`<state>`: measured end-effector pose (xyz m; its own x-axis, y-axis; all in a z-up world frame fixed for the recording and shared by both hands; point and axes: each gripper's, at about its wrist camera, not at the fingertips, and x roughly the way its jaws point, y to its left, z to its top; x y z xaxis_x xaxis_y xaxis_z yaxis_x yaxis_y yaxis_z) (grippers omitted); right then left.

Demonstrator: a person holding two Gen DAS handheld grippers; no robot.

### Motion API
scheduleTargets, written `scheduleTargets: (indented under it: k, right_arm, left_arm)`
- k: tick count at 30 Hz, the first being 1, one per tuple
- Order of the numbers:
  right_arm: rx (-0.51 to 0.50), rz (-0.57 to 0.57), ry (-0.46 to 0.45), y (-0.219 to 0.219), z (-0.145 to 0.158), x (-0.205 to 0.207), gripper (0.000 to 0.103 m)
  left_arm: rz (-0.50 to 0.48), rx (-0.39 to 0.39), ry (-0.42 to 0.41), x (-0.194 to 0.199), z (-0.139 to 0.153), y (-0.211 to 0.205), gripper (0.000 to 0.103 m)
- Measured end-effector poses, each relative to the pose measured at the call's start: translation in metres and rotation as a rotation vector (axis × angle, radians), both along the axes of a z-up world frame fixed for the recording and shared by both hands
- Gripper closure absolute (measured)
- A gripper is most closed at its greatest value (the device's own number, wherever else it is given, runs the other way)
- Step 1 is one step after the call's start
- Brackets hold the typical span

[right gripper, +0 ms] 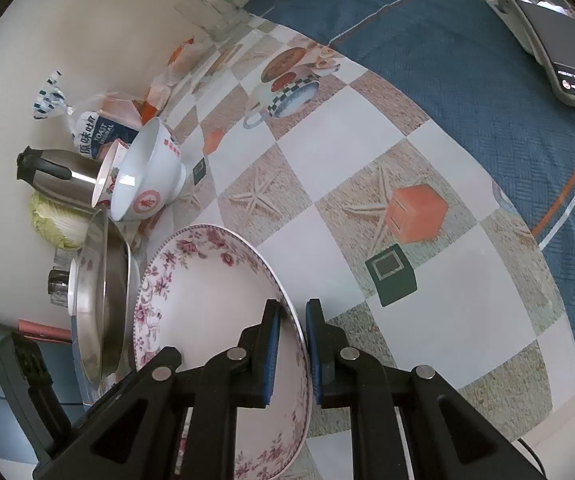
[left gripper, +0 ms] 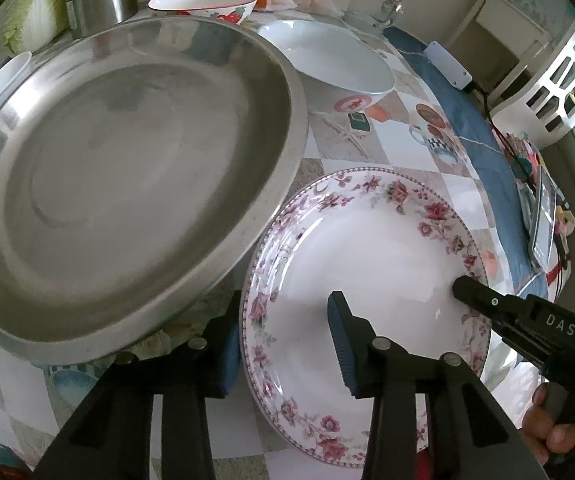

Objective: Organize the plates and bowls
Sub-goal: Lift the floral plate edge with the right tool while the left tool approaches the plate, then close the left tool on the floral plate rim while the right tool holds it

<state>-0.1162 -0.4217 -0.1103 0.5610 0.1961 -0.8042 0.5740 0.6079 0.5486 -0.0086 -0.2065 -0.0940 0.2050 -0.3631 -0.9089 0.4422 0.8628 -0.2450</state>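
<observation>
A white plate with pink flowers [left gripper: 367,280] lies on the checkered tablecloth, next to a large steel plate [left gripper: 127,184]. My left gripper [left gripper: 283,344] straddles the floral plate's left rim, jaws apart and not pressed on it. My right gripper [right gripper: 292,352] has its jaws close on both sides of the plate's right rim [right gripper: 223,312]; it also shows in the left wrist view [left gripper: 463,286]. A white bowl with red marks [left gripper: 327,60] and a strawberry bowl [left gripper: 203,4] stand behind. In the right wrist view the bowl with red marks [right gripper: 147,172] and steel plate [right gripper: 99,300] are at left.
A steel kettle [right gripper: 59,176], a cabbage [right gripper: 55,220], a bread bag [right gripper: 99,132] and a glass [right gripper: 215,12] stand by the wall. A phone [right gripper: 567,44] lies on the blue cloth. A white basket [left gripper: 559,92] stands beyond the table.
</observation>
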Motion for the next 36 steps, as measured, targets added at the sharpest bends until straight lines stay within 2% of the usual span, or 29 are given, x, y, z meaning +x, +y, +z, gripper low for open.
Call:
scheduleTargets:
  k: [4, 8, 16, 22, 36]
  right_arm:
    - [-0.037, 0.016, 0.009, 0.004, 0.003, 0.003, 0.088]
    - [-0.07, 0.021, 0.018, 0.005, 0.006, 0.004, 0.088]
    - [-0.095, -0.022, 0.02, -0.006, 0.008, -0.008, 0.088]
    - [-0.101, -0.037, 0.011, -0.01, 0.011, -0.015, 0.088]
    - [-0.164, -0.062, -0.105, -0.01, 0.052, -0.028, 0.088]
  left_arm:
    - [0.012, -0.015, 0.006, 0.002, 0.001, 0.003, 0.066]
    - [0.007, -0.016, 0.005, 0.003, 0.001, 0.003, 0.076]
    - [-0.044, -0.054, 0.023, -0.003, 0.003, -0.003, 0.081]
    - [-0.084, -0.079, -0.023, -0.009, 0.017, -0.008, 0.081]
    - [-0.129, -0.167, -0.115, -0.01, 0.054, -0.007, 0.081]
